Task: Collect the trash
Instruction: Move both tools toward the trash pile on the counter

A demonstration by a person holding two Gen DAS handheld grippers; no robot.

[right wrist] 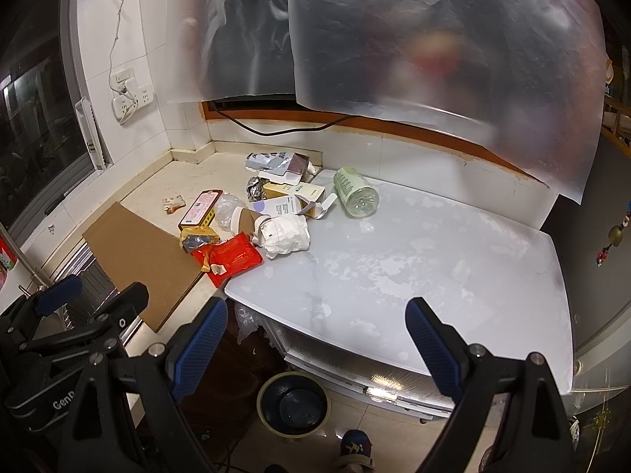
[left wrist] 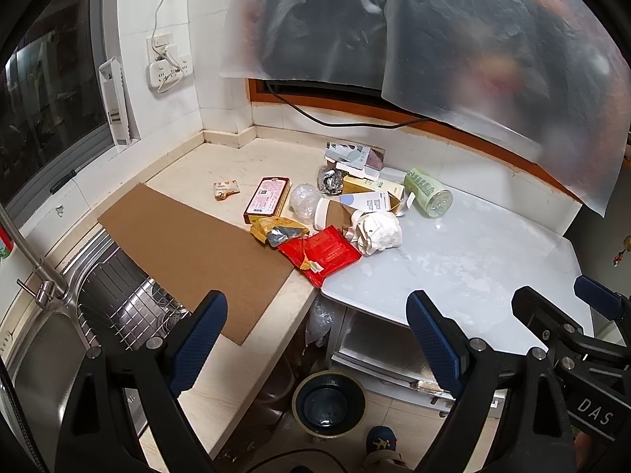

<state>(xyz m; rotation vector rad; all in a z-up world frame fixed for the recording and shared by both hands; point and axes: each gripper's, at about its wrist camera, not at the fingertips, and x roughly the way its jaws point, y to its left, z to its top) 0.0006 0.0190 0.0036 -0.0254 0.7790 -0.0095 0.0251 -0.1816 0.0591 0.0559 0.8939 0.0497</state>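
- Nearest our lenses, we held the left gripper (left wrist: 317,339) and the right gripper (right wrist: 317,345) with their jaws spread wide and nothing between the blue pads.
- Below them, on the floor, we saw a round bin (left wrist: 329,402) with a dark inside.
- Just beyond the left gripper, a brown cardboard sheet (left wrist: 197,248) lay flat, partly over the steel sink (left wrist: 114,307).
- Ahead of the right gripper stretched the pale grey tabletop (right wrist: 414,276), butted against the cream counter (left wrist: 189,165).
- Where the two surfaces met, the trash lay in a heap: a red wrapper (left wrist: 321,252) at the near edge, a yellow packet (left wrist: 276,230) touching it, a crumpled white paper (left wrist: 376,230) just beside, and a red box (left wrist: 268,199) behind.
- Farther back, a green bottle (right wrist: 355,193) lay on its side next to a torn carton (right wrist: 294,197).
- Well apart to the left sat a small wrapper (left wrist: 226,189).
- Farthest off, frosted plastic sheeting (right wrist: 434,39) hung over the window.
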